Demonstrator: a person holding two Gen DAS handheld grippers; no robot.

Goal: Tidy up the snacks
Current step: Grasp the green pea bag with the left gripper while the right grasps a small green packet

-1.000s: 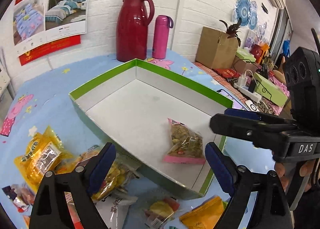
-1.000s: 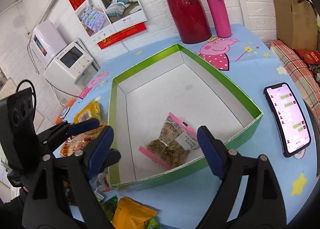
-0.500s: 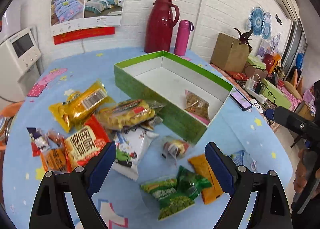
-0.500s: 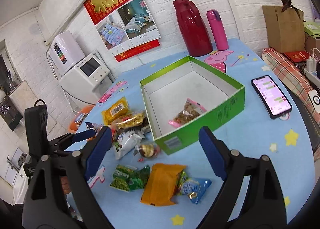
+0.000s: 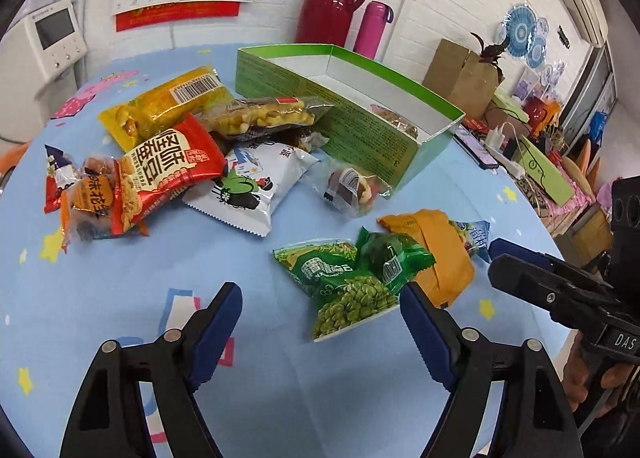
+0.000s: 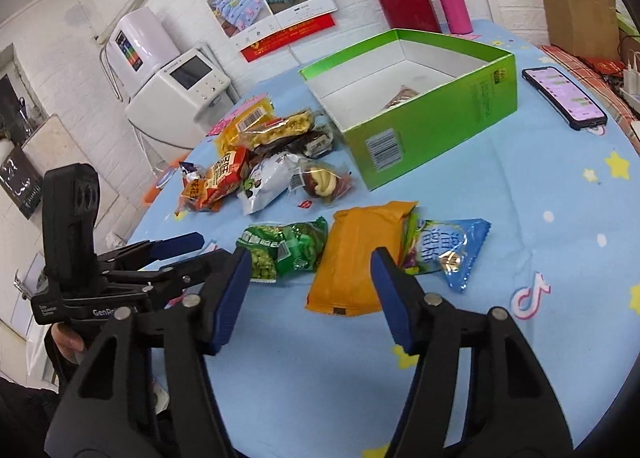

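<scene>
A green box (image 5: 362,130) (image 6: 432,126) stands on the blue table with one pink-edged snack pack (image 5: 396,120) inside. Several loose packs lie in front of it: green pea packs (image 5: 348,282) (image 6: 286,248), an orange pack (image 5: 440,250) (image 6: 360,258), a light blue pack (image 6: 450,252), a white pack (image 5: 256,182), a red pack (image 5: 168,174) and a yellow pack (image 5: 164,106). My left gripper (image 5: 320,322) hangs open just short of the pea packs. My right gripper (image 6: 310,290) is open over the near end of the orange pack. Neither holds anything.
A red thermos (image 5: 334,4) and a pink bottle (image 5: 372,30) stand behind the box by the wall. A phone (image 6: 564,96) lies right of the box. A white appliance (image 6: 180,90) sits off the table's left. Cardboard box (image 6: 576,10) at right.
Both grippers have pulled back from over the box and dropped low toward the loose packs near the table's front. Both stayed open. The pink-edged pack still lies in the box.
</scene>
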